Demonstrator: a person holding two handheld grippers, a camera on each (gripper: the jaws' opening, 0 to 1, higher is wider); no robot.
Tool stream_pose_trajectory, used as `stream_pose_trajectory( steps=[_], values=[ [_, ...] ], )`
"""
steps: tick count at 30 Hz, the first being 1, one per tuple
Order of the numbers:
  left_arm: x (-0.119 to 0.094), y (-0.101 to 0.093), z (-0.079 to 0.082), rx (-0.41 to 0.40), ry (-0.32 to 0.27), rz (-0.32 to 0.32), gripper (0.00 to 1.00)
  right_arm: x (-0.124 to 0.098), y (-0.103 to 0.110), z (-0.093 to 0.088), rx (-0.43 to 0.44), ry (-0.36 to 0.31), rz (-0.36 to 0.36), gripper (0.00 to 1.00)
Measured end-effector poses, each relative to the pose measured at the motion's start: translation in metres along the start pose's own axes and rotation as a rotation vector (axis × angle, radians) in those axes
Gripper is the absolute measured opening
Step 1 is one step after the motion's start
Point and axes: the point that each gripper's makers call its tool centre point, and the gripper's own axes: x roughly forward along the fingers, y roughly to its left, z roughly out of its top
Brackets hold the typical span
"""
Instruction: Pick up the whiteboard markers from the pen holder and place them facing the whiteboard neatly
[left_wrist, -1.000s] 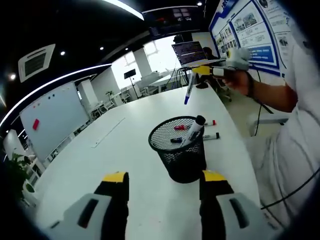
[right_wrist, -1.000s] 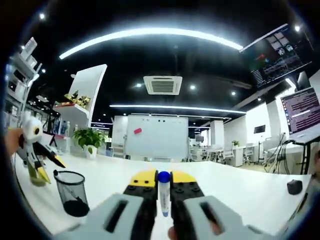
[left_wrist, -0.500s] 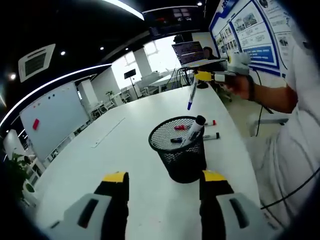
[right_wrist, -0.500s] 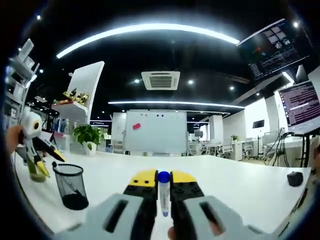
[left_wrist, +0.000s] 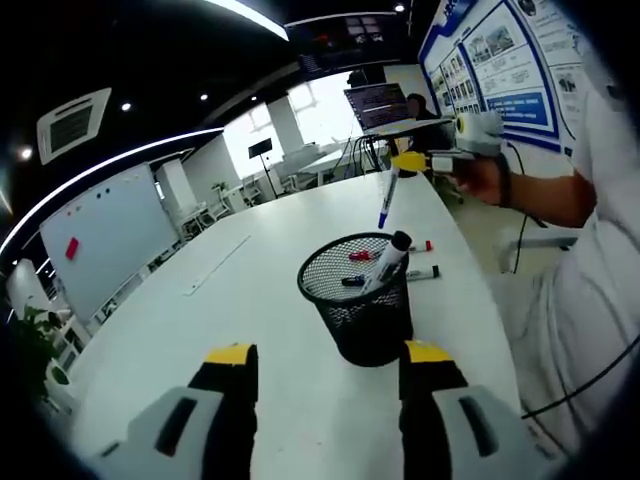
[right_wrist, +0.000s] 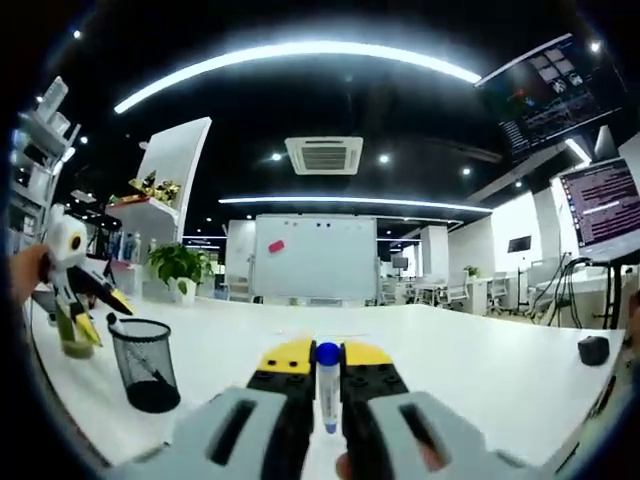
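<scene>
Left gripper view: blue-capped marker (left_wrist: 385, 198) hanging nearly upright, cap down, clamped in right gripper (left_wrist: 412, 162) above the table (left_wrist: 250, 300) beyond the mesh pen holder (left_wrist: 362, 296). Left gripper (left_wrist: 328, 362) low, jaws wide apart, holder between and past them.

Right gripper view: marker (right_wrist: 327, 385) pointing ahead toward whiteboard (right_wrist: 316, 256), pinched between closed jaws of right gripper (right_wrist: 327, 372). Pen holder (right_wrist: 145, 363) left.
</scene>
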Motion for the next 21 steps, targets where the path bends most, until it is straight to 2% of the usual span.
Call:
stream_pose_trajectory(
  steps=[21],
  values=[
    [0.0002,0.0009,0.0002,0.000,-0.002,0.005,0.58,-0.0034,0.0059,-0.0064,0.011,0.014,0.007,0.09]
  ],
)
